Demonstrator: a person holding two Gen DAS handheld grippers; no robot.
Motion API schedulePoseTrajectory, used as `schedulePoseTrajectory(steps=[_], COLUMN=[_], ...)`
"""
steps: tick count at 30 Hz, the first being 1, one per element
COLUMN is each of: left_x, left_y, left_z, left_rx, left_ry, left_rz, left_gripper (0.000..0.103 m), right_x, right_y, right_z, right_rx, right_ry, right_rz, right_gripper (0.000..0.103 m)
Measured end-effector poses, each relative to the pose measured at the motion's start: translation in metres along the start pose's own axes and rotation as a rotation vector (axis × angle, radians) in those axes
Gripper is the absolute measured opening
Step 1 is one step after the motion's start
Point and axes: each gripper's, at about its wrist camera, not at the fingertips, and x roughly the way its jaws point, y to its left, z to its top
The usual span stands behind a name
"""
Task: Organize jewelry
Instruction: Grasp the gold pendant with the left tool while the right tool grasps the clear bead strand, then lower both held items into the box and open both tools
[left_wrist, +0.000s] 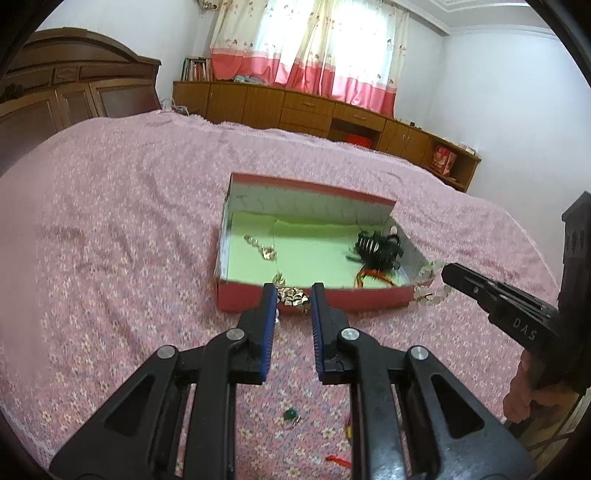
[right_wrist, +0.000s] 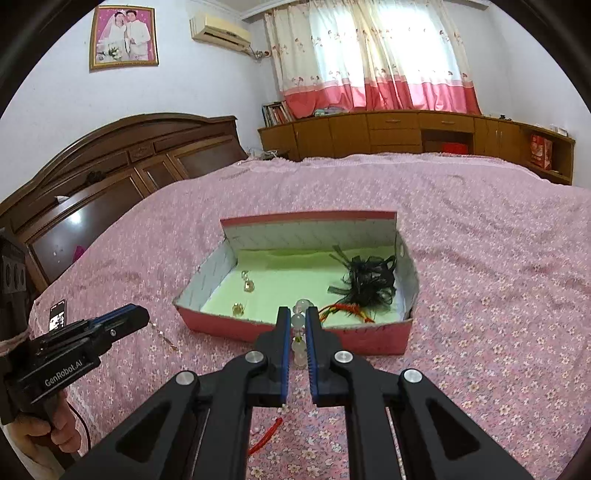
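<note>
A red box with a green floor lies open on the pink bedspread; it also shows in the right wrist view. Inside lie a black hair clip, a red-and-orange cord and small gold pieces. My left gripper is shut on a gold bracelet at the box's near wall. My right gripper is shut on a clear bead bracelet above the box's near wall; its beads show at the box's right corner.
A green bead ring and red cords lie on the bedspread near me. A phone lies at the bed's left edge. A wooden headboard stands left, low cabinets behind.
</note>
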Motion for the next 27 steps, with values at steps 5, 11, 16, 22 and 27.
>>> schedulePoseTrajectory(steps=[5,11,16,22,27], left_x=[0.0,0.006,0.014,0.03,0.045], left_y=[-0.005,-0.008,-0.008,-0.005,-0.002], left_z=[0.012,0.023,0.032,0.043,0.048], left_rx=[0.01,0.018,0.022,0.021,0.012], left_ry=[-0.039,-0.068,-0.092,-0.109,-0.132], left_rz=[-0.01,-0.021,-0.023,-0.028,-0.032], left_gripper=[0.01,0.01,0.01,0.011,0.011], right_x=[-0.006,-0.007,0.001,0.015,0.03], right_y=[0.003,0.006,0.008,0.009,0.008], right_z=[0.009,0.02,0.026,0.034,0.039], right_rx=[-0.014,-0.034,-0.041,-0.051,-0.047], right_ry=[-0.039,-0.082,-0.097,-0.107,-0.12], right_rz=[-0.008,-0.007,0.0,0.0,-0.008], right_gripper=[0.009,0.009,0.009,0.009,0.009])
